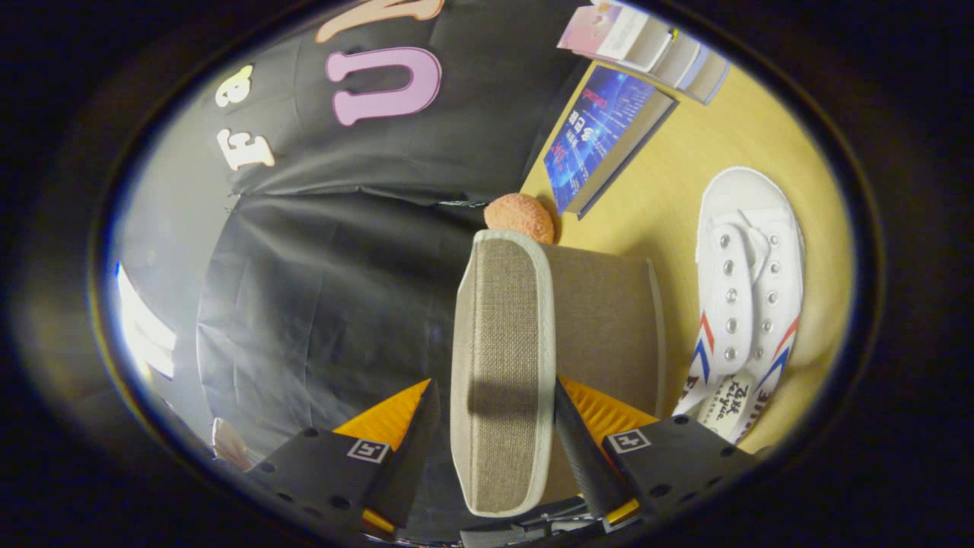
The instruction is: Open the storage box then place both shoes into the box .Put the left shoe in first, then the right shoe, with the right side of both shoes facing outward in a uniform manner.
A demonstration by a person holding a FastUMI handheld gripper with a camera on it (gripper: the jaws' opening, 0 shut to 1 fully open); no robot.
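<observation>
Storage box (601, 304), woven beige fabric with pale trim, seen with the camera rolled on its side so that the counter (685, 175) runs up the right of the scene. Left: the booth's black cloth wall (319, 266), with a bright strip of light at its far edge. Centre: the box lid (502, 373), a flat fabric panel with a pale border, lifted off the box body and standing between the two fingers of the tongs (494, 441). The tongs are partly spread; the right finger (578, 449) lies against the lid's edge, while the left finger (411, 449) stands just clear of it, so a firm grip from both sides cannot be confirmed. Just beyond the far end of the lid: a round, fuzzy orange-pink ball (520, 217) resting on the counter by the wall. Right of the ball: a blue-covered book (601, 137) lying flat, and past it a row of upright books (654, 49). Far right: a white canvas shoe (749, 297) with red and blue stripes, lying on the counter just beside the box, outside it.
</observation>
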